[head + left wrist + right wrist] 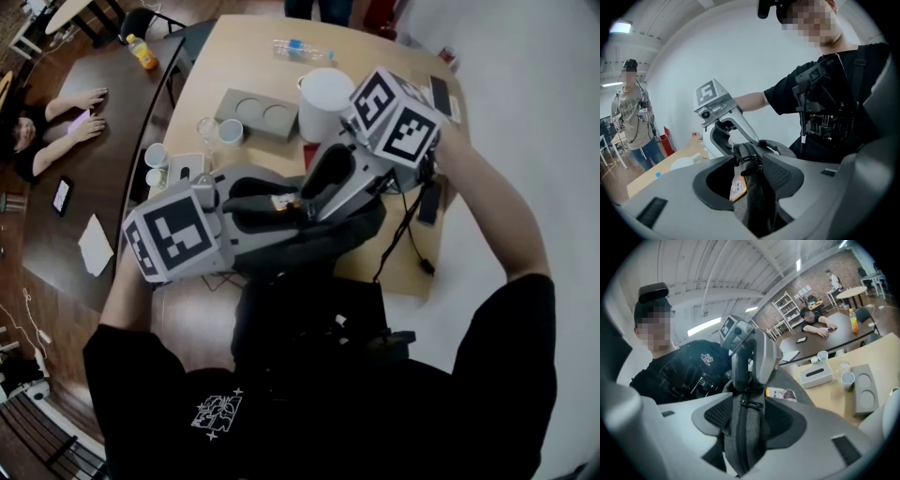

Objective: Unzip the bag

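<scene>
A dark grey fabric bag (314, 242) hangs in front of the person's chest, over the table's near edge. My left gripper (270, 210) comes in from the left and my right gripper (313, 199) from the upper right; they meet nose to nose at the bag's top ridge. In the left gripper view the ridge (757, 199) with a black zip pull (750, 161) and an orange tag (737, 187) lies between the left gripper's (750, 174) spread jaws, with a gap on the left side. In the right gripper view the zipped ridge (743, 439) and a pull (749, 404) run loosely between the right gripper's (747, 414) wide jaws.
Behind the bag, a wooden table (234, 66) holds a white jug (323, 98), a grey cup tray (258, 114), cups (230, 131), a tissue box (187, 167), a water bottle (300, 47) and a black cable (408, 234). A person (56, 127) sits at the dark table on the left.
</scene>
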